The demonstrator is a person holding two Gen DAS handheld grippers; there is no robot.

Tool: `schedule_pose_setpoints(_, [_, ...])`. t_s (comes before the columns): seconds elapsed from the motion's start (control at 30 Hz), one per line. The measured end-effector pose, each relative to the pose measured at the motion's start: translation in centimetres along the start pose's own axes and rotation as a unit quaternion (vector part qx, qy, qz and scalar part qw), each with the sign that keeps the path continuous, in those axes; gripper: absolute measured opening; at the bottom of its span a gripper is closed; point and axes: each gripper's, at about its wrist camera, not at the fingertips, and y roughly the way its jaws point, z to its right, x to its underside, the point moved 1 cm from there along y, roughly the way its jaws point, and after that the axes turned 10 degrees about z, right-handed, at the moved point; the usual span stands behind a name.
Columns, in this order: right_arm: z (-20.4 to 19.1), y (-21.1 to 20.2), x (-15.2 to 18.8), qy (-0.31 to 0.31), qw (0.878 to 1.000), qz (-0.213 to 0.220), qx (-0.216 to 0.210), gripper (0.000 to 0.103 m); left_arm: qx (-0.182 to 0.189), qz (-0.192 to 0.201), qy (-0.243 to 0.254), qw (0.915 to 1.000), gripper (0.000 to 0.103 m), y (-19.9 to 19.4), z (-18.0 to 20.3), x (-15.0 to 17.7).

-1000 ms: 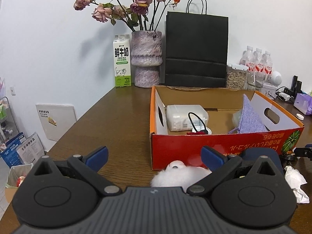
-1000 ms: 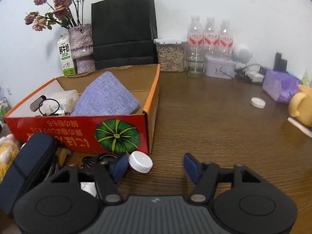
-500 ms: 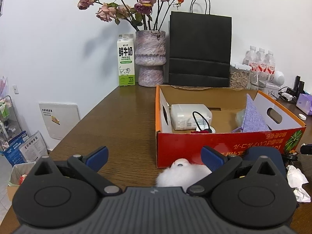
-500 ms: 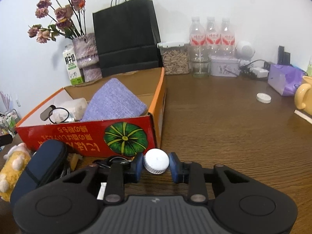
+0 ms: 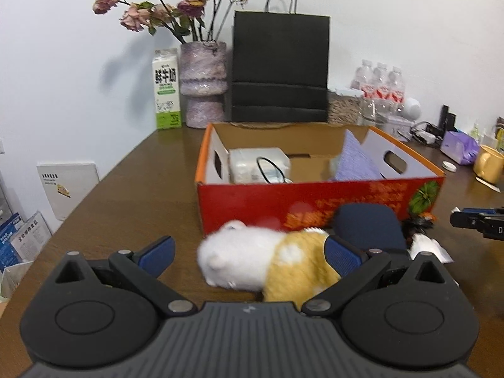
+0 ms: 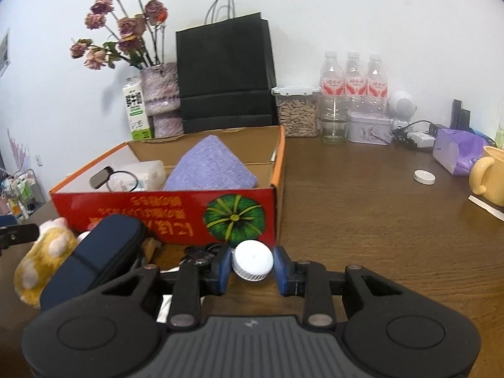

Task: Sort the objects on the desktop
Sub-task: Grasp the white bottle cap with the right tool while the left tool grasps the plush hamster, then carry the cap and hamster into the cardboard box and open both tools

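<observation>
A red cardboard box (image 5: pixel 318 201) (image 6: pixel 163 209) stands on the brown table, holding a purple cloth pouch (image 6: pixel 209 168) and a white packet (image 5: pixel 258 165). My left gripper (image 5: pixel 249 256) is open around a white and yellow plush toy (image 5: pixel 267 263), which lies in front of the box; the toy also shows in the right wrist view (image 6: pixel 41 258). My right gripper (image 6: pixel 252 266) is shut on a white round cap (image 6: pixel 252 264), held just above the table by the box's front right corner. A dark blue case (image 6: pixel 94 258) (image 5: pixel 368 223) lies between toy and cap.
A vase of dried roses (image 5: pixel 203 82), a milk carton (image 5: pixel 166 89), a black paper bag (image 5: pixel 280 66), bottles (image 6: pixel 349 78) and a jar (image 6: pixel 296 111) line the back wall. A yellow mug (image 6: pixel 488 178), purple tissue pack (image 6: pixel 456 151) and small white disc (image 6: pixel 423 176) sit right.
My right gripper closed on the white cap and lifted it slightly. My left gripper rose and drew back, so more of the plush toy shows between its open fingers.
</observation>
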Motion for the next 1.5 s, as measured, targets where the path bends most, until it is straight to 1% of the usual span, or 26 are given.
schedule_pose_setpoints(0.17, [-0.9, -1.4, 0.5, -0.008, 1.0, 0.002, -0.012, 0.028, 0.008, -0.018, 0.007, 0.9998, 0.102, 0.0, 1.1, 1.1])
schedule_pose_setpoints(0.3, [-1.5, -2.3, 1.0, -0.011, 1.0, 0.001, -0.017, 0.028, 0.009, -0.039, 0.002, 0.9992, 0.094, 0.8, 1.2, 2.2])
schedule_pose_setpoints(0.37, [-1.7, -2.6, 1.1, -0.012, 1.0, 0.001, -0.019, 0.028, 0.018, -0.046, -0.013, 0.9987, 0.086, 1.1, 1.0, 2.6])
schedule_pose_setpoints(0.43, [-2.0, -2.9, 1.2, -0.014, 1.0, 0.001, -0.021, 0.028, 0.028, -0.056, -0.023, 0.9978, 0.071, 1.6, 0.9, 2.8])
schedule_pose_setpoints(0.47, [-2.2, -3.1, 1.3, -0.014, 1.0, 0.001, -0.022, 0.028, 0.032, -0.065, -0.029, 0.997, 0.067, 1.9, 0.9, 3.1])
schedule_pose_setpoints(0.5, [-2.2, -3.2, 1.3, -0.015, 1.0, 0.001, -0.024, 0.028, 0.035, -0.071, -0.035, 0.9962, 0.059, 2.2, 0.8, 3.3])
schedule_pose_setpoints(0.53, [-2.3, -3.4, 1.4, -0.016, 1.0, 0.001, -0.025, 0.028, 0.032, -0.062, -0.034, 0.997, 0.053, 2.1, 0.8, 3.4])
schedule_pose_setpoints(0.67, [-2.9, -3.8, 1.6, -0.021, 0.999, 0.0, -0.029, 0.028, 0.03, -0.055, -0.033, 0.9975, 0.05, 1.4, 0.6, 3.4])
schedule_pose_setpoints(0.83, [-3.5, -4.2, 1.4, -0.027, 0.999, 0.004, -0.031, 0.028, 0.02, -0.029, -0.03, 0.9989, 0.049, -0.1, 0.1, 3.0])
schedule_pose_setpoints(1.03, [-4.4, -4.6, 0.7, -0.034, 0.999, 0.014, -0.034, 0.028, 0.01, 0.014, -0.026, 0.9995, 0.049, -2.2, -0.6, 1.4])
schedule_pose_setpoints(1.17, [-4.9, -4.7, -0.3, -0.039, 0.998, 0.026, -0.034, 0.028, 0.009, 0.038, -0.022, 0.999, 0.049, -2.8, -0.8, -0.2])
schedule_pose_setpoints(1.33, [-5.7, -4.0, -2.4, -0.053, 0.997, 0.046, -0.036, 0.028, 0.014, 0.069, -0.012, 0.9974, 0.049, -2.0, -0.4, -3.3])
schedule_pose_setpoints(1.5, [-6.1, -2.1, -5.3, -0.056, 0.996, 0.064, -0.031, 0.028, 0.029, 0.081, -0.008, 0.9963, 0.049, 0.8, 0.9, -6.2])
